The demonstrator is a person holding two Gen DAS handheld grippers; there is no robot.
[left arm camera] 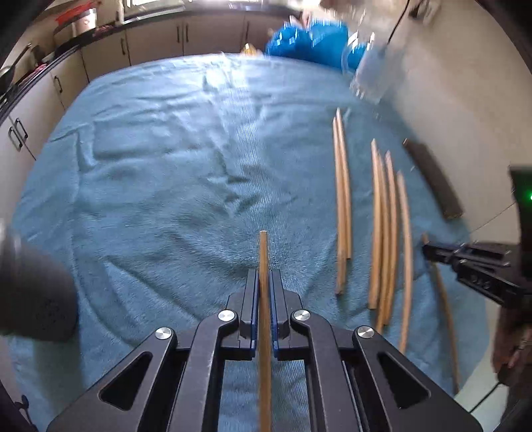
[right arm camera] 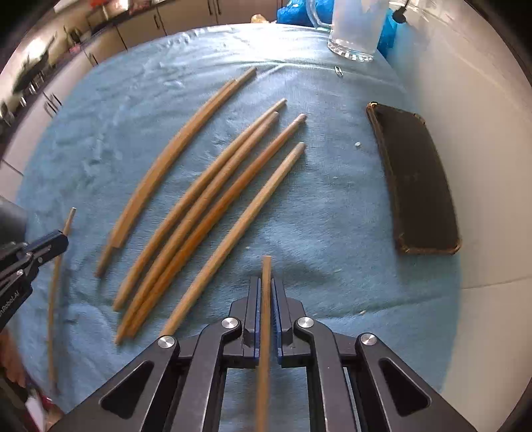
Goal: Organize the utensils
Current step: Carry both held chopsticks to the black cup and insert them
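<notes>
Wooden and tan, a slender round chopstick point(left arm camera: 264, 282) sits pinched between the blue pads of our black left gripper point(left arm camera: 265, 292), its tip jutting forward past the fingertips and its length running back under the linkage. Our black right gripper point(right arm camera: 266, 305) is likewise clamped on a second tan wooden chopstick point(right arm camera: 266, 299), tip ahead of the pads, shaft passing back beneath the frame. Both tools point steeply down at the blue fleecy cloth point(right arm camera: 332, 216) covering the table. On that cloth we count six more tan wooden chopsticks point(right arm camera: 212, 199) lying loose to the left of the right gripper: a touching pair farthest off, then four roughly parallel ones, the nearest just beside our right fingertips. From the right wrist view the left gripper enters at the left edge, gripping its stick partway along; white lettering on its body is partly cut off and we cannot read it fully. A flat dark rectangular case point(right arm camera: 415, 179) lies right of the sticks, well apart. A clear glass mug point(right arm camera: 355, 30) stands at the far edge of the cloth.
</notes>
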